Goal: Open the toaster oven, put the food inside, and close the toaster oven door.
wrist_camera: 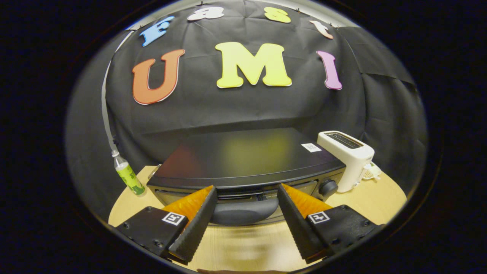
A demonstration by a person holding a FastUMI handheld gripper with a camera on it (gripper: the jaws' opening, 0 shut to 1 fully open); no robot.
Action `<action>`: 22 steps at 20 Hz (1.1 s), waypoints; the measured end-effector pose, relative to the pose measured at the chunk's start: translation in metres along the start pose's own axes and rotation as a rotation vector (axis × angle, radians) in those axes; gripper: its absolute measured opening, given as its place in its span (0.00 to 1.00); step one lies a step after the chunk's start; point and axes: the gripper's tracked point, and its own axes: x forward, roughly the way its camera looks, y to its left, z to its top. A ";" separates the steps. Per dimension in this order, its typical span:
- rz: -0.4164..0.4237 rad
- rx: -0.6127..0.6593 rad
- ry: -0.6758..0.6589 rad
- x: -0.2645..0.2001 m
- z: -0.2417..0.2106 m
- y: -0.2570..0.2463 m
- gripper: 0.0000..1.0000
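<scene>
Tool: the tool [246,190] is wide open and holds nothing. Its two fingers point at the front of the toaster oven, one on each side of the door handle.
Toaster oven: the black toaster oven [247,156] sits on the tabletop [365,201], right ahead of the fingers. Its flat top is shiny.
Door: the door looks shut, as far as one can see from this high angle.
Door handle: the wide dark door handle [245,211] runs along the top of the door. It lies between the two fingers. I cannot tell if the fingers touch it.
Knob: a round black knob [328,187] is on the oven's front, to the right of the handle.
Sticker: a small white sticker [311,147] is on the oven's top, near the back right corner.
Toaster: a white toaster [348,160] stands just beside the oven, on its right.
Bottle: a small green bottle [128,176] stands tilted on the tabletop, left of the oven.
Wall: black cloth hangs behind everything.
</scene>
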 end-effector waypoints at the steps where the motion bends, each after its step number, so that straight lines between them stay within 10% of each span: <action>1: 0.010 0.016 0.007 -0.004 -0.002 0.000 1.00; 22: 0.033 0.022 0.234 -0.075 -0.164 -0.026 1.00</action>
